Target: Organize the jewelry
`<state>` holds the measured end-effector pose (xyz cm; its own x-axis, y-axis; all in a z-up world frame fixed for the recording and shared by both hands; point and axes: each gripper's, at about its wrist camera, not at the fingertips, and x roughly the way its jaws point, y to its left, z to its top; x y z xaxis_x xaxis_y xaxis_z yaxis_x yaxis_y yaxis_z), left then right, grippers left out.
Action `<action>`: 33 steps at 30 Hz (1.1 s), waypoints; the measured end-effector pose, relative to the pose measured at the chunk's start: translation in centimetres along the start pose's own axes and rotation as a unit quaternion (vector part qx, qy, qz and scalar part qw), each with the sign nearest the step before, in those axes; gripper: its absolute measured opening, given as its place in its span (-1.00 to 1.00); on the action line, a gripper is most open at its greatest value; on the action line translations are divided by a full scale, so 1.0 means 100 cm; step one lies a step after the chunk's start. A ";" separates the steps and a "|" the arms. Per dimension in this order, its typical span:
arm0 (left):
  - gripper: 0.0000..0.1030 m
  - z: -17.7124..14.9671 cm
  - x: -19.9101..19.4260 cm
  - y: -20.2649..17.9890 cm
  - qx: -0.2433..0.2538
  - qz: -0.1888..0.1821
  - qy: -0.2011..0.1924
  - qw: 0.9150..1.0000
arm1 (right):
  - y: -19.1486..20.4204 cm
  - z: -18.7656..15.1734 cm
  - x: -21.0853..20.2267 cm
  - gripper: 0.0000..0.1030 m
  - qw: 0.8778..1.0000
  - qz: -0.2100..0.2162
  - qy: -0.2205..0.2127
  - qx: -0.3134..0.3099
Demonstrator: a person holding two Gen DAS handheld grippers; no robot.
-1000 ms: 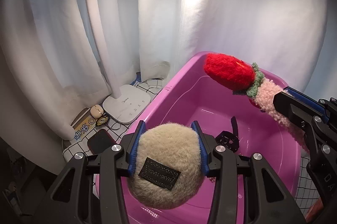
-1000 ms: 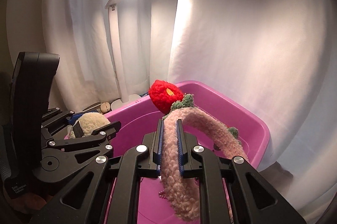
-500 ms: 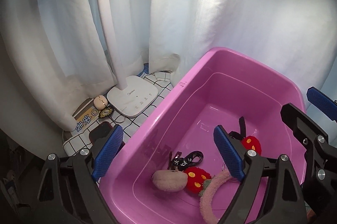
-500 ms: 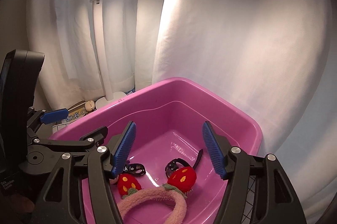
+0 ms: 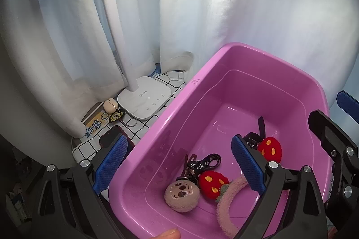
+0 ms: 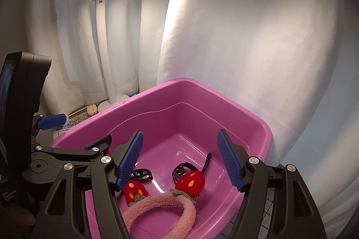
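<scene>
In the lower middle of the left wrist view, a round beige plush keychain with a stitched animal face [image 5: 182,195] lies on the floor of the glossy pink plastic tub [image 5: 179,108], touching the fuzzy pink headband with two red strawberry pompoms [image 5: 226,200] to its right. The left gripper [image 5: 178,162], whose jaws have just been opening, stands wide apart with nothing between its blue pads. That view alone shows the white desk lamp base [image 5: 145,102] on the black-gridded white cloth [image 5: 143,126] at left, while the right wrist view hides the plush, shows the headband's arch low in the frame, and shows the right gripper [image 6: 180,158] with its pads apart and empty.
</scene>
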<state>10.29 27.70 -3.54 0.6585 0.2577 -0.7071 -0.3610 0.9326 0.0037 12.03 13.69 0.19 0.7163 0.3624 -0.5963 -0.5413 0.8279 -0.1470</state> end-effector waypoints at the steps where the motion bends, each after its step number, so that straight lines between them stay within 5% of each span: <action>1: 0.79 0.000 -0.001 0.000 0.000 0.001 0.000 1.000 | 0.000 0.000 -0.001 0.28 1.000 -0.003 0.000 0.001; 33: 0.79 -0.008 -0.024 0.002 -0.028 0.005 -0.006 1.000 | -0.004 -0.010 -0.023 0.33 0.996 -0.070 0.011 0.045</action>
<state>8.11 27.07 -2.46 0.6622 0.2696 -0.6992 -0.4031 0.9147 -0.0291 10.12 12.14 0.88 0.7719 0.2318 -0.5921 -0.3940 0.9052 -0.1593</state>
